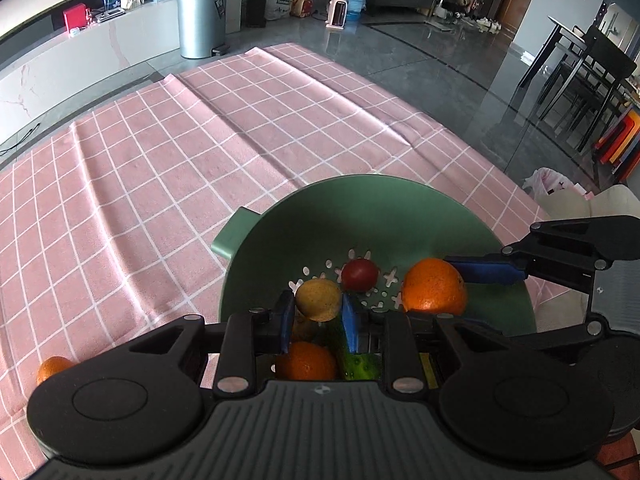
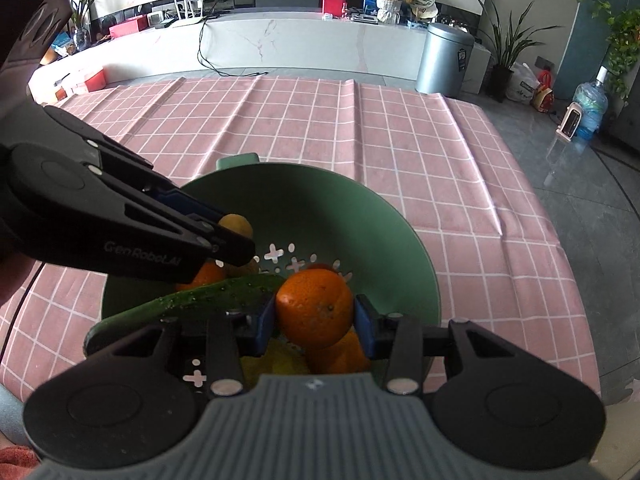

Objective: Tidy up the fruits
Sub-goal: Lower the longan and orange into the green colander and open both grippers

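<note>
We see the tabletop [image 1: 160, 168], covered w/ a pink checked cloth [image 2: 400, 152]. On it sits a green colander [image 1: 360, 216], w/ a handle tab on its far-left rim and cross-shaped holes in the bottom.

Both hand-held grippers reach in over the colander. The left hand-held gripper [image 1: 318, 304] is clenched on a small yellow fruit [image 1: 319, 299], blue pads touching both sides, held above the colander's contents. The right hand-held gripper [image 2: 315, 312] is clenched on an orange [image 2: 314, 308], also above the colander, to the right of the yellow fruit.

Inside the colander: a cucumber [image 2: 208, 300] lying along the near-left side, one end up over the rim; a 2nd orange [image 1: 306, 360] beside it; a 3rd orange [image 2: 340, 356] under the held one; smth yellow [image 2: 276, 362] at the near side, can't tell what; a small red fruit [image 1: 360, 274] on the holes.

One more orange [image 1: 50, 368] lies on the cloth, well left of the colander.
</note>
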`<state>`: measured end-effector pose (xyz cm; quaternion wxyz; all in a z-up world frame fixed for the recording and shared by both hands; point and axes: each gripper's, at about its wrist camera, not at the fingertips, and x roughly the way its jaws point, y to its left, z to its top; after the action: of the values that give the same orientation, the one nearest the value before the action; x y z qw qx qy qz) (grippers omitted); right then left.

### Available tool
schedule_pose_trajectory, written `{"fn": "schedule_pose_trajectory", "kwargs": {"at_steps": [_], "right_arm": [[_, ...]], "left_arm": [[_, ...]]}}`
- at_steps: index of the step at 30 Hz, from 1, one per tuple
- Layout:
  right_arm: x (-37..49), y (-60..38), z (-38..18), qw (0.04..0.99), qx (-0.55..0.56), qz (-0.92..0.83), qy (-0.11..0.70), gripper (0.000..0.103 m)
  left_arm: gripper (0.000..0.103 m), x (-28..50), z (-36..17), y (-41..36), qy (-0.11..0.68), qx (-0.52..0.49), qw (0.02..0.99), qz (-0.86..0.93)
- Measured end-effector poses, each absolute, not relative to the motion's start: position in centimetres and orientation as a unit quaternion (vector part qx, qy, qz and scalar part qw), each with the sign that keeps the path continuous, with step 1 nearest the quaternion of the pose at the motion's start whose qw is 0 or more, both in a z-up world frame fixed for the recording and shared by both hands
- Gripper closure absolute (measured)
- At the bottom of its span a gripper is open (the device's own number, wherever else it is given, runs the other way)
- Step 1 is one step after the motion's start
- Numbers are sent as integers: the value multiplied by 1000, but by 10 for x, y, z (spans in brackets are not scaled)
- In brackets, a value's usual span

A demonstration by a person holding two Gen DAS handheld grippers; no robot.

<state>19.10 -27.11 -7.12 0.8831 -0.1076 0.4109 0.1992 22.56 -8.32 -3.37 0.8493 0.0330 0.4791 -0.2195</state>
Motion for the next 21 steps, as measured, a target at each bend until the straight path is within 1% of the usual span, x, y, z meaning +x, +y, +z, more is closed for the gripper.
{"fn": "schedule_pose_trajectory", "kwargs": {"at_steps": [14,15,17,19,21], "right_arm": [[197,-268,-83,875,-105,206,426,64],[196,-268,-82,875,-107,206,426,64],[195,-268,-81,874,-110,205,426,64],[193,-268,-80,875,-113,202,426,63],[190,-268,-78,876,-115,198,425,61]], "left_arm": [[74,229,-44,-94,487,59,845,-210],[73,228,-43,-94,487,59,846,-209],[66,227,-42,-92,483,53,849,-209],[54,225,-38,-89,478,44,851,-214],[48,222,-34,-86,472,38,854,-215]]}}
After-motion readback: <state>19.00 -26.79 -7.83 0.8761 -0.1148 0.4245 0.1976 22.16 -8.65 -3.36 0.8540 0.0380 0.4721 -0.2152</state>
